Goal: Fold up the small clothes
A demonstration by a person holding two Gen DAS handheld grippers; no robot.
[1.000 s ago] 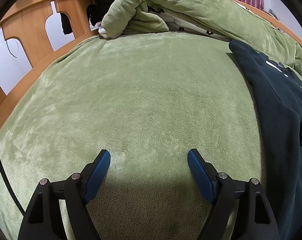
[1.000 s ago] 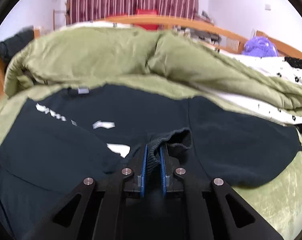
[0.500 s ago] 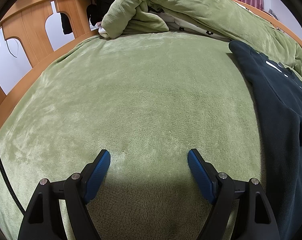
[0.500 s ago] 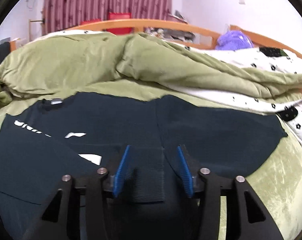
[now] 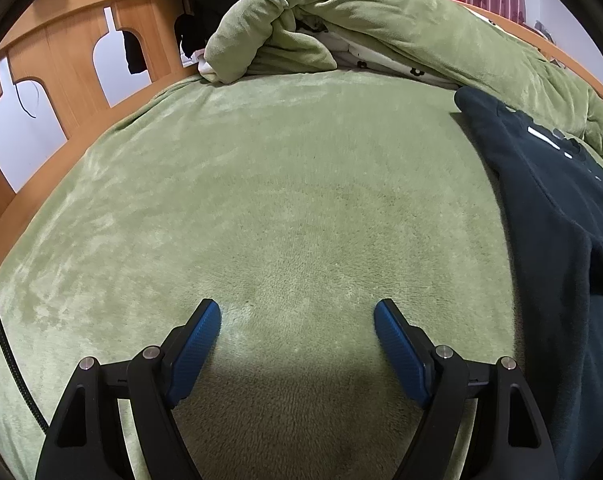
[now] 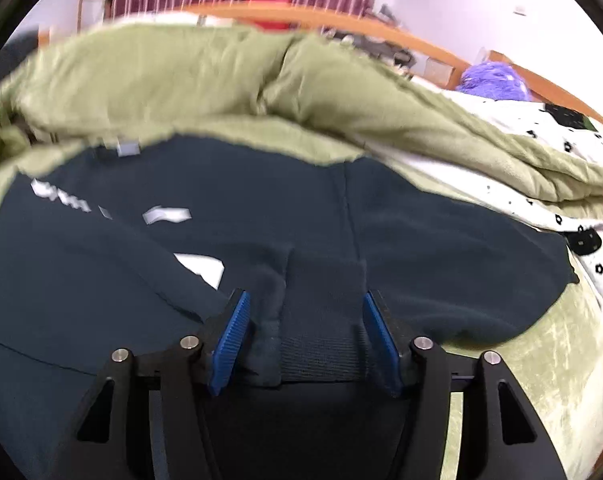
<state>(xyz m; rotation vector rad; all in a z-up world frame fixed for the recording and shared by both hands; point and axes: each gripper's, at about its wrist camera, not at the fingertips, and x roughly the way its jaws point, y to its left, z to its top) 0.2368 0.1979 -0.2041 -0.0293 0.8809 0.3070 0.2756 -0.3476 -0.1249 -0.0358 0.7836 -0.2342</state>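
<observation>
Right tool [image 6: 305,312] jaws opening; ribbed cuff [image 6: 321,344] lay between the pads, unpressed, apparently released after the sleeve was laid across the dark sweatshirt [image 6: 221,200] on the green bed [image 5: 281,200]. Left tool [image 5: 297,316] stood wide and empty over bare blanket, sweatshirt well to its right, probably waiting.

Both grippers, left [image 5: 297,316] and right [image 6: 305,308], have black angular finger arms with triangular cut-outs and silver screw heads. Ribbed blue pads [image 5: 193,354] line the fingers. A black cable [image 5: 5,354] runs beside the left one.
</observation>
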